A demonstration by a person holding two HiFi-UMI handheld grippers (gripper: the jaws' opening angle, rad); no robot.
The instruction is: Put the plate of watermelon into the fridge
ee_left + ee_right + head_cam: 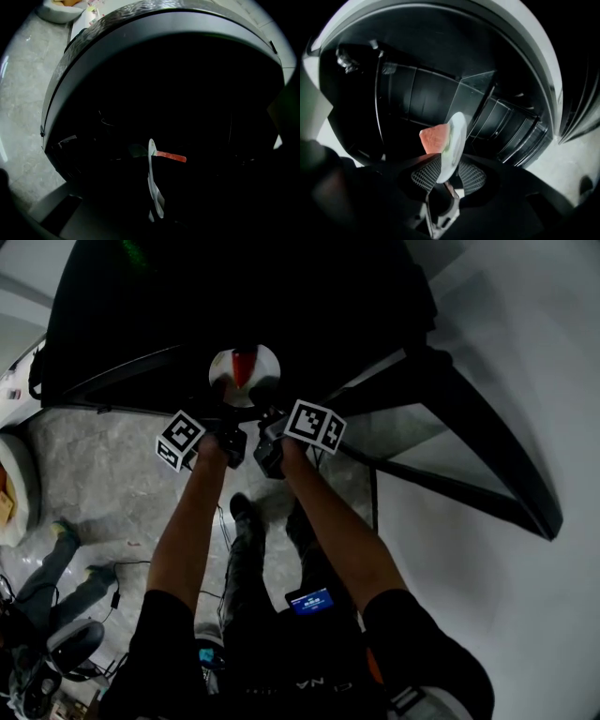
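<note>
Plate (pixel 455 136) sits edge-on between the right gripper (pixel 447 176) jaws. Both mesh pads (pixel 424 178) press its near rim, one on each face, so the jaws are clamped on the plate. The rest of the plate sticks out forward and up past the pads. Watermelon (pixel 435 138) is a pink-red wedge lying against the plate face on the left-pad side, just beyond the pad tip.

Left gripper (pixel 228 432): its own view is nearly black. The plate again shows edge-on, a thin pale strip running down the middle toward the camera, with the red slice poking out to the right of it. The jaws themselves are lost in the dark, so I cannot tell whether they grip the rim or stand off it.

Head view: both grippers are side by side, close together at the plate's near edge, with bare forearms (pixel 187 521) reaching down to them. The plate is round and pale with the slice at its centre, held at the mouth of the open fridge (pixel 234 296), level with the dark opening.

Beyond the plate, the right gripper view shows dark fridge shelves (pixel 422 98) and ribbed walls. The open fridge door (pixel 450 456) swings off to the right. Grey marbled floor (pixel 103 474) is on the left of the fridge.
</note>
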